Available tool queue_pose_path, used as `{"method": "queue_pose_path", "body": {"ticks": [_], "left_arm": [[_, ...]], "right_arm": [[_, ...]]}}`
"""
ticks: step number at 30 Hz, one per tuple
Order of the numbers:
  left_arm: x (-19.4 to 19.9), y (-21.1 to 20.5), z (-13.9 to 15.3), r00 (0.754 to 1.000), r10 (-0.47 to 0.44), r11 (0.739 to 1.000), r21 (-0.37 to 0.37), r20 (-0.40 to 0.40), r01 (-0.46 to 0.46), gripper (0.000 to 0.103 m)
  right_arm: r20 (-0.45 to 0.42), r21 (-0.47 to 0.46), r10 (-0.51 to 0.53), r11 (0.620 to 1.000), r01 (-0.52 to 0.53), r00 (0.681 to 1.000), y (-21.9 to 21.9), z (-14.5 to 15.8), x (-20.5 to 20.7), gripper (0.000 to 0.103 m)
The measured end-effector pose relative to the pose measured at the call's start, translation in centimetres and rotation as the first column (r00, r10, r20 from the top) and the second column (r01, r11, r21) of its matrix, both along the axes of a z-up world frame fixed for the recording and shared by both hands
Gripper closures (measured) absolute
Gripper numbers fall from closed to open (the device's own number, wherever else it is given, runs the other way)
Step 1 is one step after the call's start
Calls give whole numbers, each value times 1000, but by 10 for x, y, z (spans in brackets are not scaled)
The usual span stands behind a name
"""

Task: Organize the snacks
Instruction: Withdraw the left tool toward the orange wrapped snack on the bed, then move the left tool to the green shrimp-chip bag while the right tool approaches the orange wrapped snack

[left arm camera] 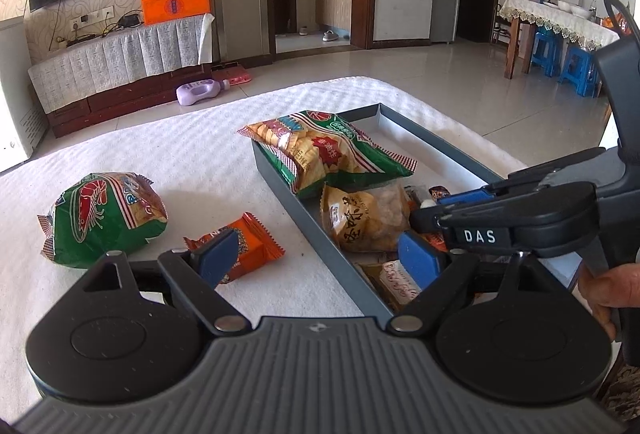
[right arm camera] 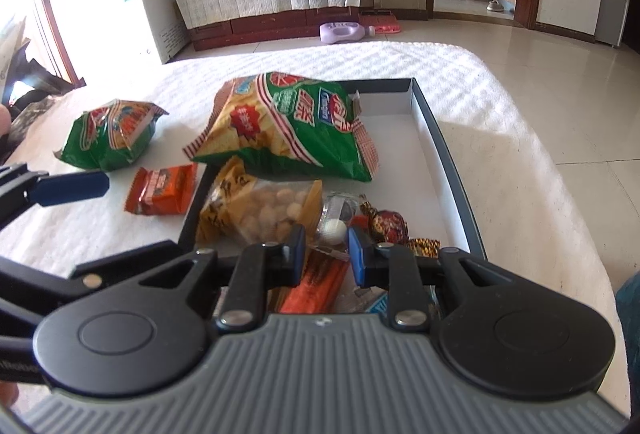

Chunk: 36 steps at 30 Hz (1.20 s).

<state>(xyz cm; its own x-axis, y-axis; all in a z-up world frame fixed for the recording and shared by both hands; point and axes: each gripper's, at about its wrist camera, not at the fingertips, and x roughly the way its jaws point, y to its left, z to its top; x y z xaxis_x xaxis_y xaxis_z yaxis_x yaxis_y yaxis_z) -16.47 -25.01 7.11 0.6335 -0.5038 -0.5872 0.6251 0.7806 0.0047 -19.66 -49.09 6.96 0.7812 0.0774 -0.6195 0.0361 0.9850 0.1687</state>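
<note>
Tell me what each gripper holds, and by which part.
Left gripper: open, nothing. Right gripper: shut at the clear candy wrapper's near end; a grip cannot be told.

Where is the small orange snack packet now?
The small orange snack packet lies on the white cloth, between the shrimp bag and the tray.

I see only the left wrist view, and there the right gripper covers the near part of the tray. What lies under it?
Observer: A long orange packet lies in the tray, directly below the right gripper.
Operator: Are its jaws open?
Observer: No, they are almost closed, with only a narrow gap. I cannot tell whether they pinch anything.
Operator: Is there any small candy near it?
Observer: Yes. A round red-and-gold wrapped candy lies just beyond the right finger, beside a small white ball.
</note>
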Motion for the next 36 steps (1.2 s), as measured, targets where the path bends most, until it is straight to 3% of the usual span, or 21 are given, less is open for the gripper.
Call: {"method": "queue_pose_path", "body": {"ticks": [9,36], "left_arm": [[-3,0,-2,1000,-10,1000,16,4,10,13],[-4,8,-3,1000,1,1000,27,8,-1,11]], "right_arm": [[-23,-6,42,999,-42,999,7,-2,-14,76],[30,-26,-20,999,21,999,10,3,-7,75]]}}
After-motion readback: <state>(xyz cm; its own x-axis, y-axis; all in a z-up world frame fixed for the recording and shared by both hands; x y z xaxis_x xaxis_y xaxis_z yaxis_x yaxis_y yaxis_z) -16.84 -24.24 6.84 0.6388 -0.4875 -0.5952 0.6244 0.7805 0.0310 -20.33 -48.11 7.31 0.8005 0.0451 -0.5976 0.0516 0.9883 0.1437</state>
